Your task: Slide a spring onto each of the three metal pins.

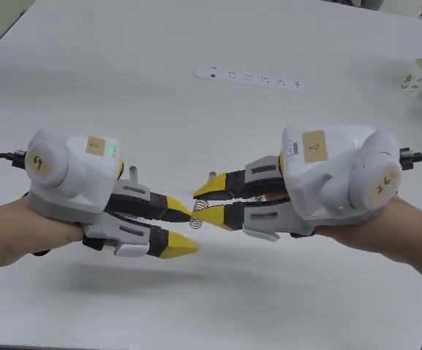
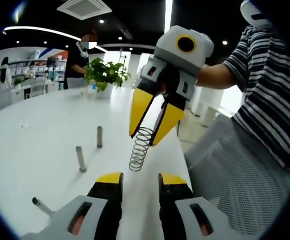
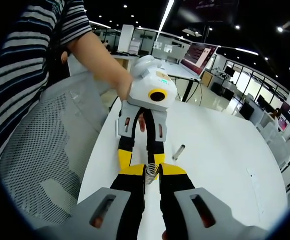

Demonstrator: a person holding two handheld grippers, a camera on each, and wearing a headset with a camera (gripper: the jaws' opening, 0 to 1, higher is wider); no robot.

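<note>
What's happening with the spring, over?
Right gripper shut on spring. Left gripper open, empty. Spring not yet on the pins. Nothing in the way.

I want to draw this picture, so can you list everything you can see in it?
table: one, white, under everything
spring: one, silver, held by the right gripper
metal pins: three, grey, on the table near the left gripper
power strip: one, white, far side of the table
paper cup: one, white with print, far right of the table
potted plant: one, green, far end of the table
mesh chair: one, pale grey, beside the table
left gripper: one, white with yellow tips, open, facing the spring
right gripper: one, white with yellow tips, shut on the spring
hands: two, one holding each gripper
</note>
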